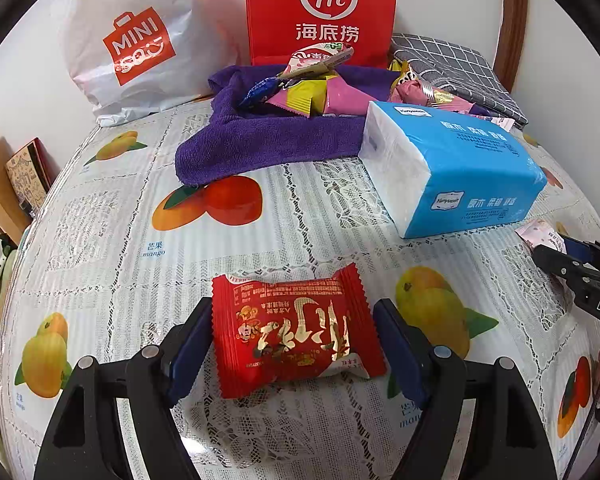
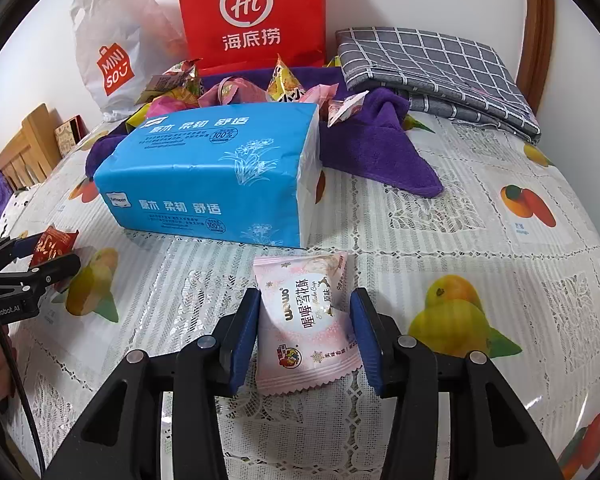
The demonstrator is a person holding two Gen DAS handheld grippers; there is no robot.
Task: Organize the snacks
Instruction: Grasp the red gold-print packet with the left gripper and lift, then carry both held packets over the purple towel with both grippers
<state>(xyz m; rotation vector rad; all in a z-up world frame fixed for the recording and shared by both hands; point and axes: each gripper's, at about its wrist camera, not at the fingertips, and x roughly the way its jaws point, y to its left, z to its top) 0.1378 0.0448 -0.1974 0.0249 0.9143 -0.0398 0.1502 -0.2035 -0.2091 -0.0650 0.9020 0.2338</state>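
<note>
My left gripper sits low over the table, near its front edge, with its jaws spread wide on either side of a red snack packet. The left pad looks to be touching the packet's crimped edge; the right pad stands just clear, so nothing is clamped. The packet lies flat on the fruit-print cloth.

My right gripper is also spread, straddling a pink snack packet that lies flat just in front of the blue tissue pack. Its left pad is against the packet's side, the right pad just beside it; I cannot tell whether either pad presses.

The tissue pack stands between the two packets and the back of the table, blocking the straight way to the purple towel. On that towel, toward the back edge, lies a heap of other wrapped snacks. Behind them a red paper bag stands upright against the wall, with a white plastic bag at the back left corner and a folded grey checked cloth at the back right.
</note>
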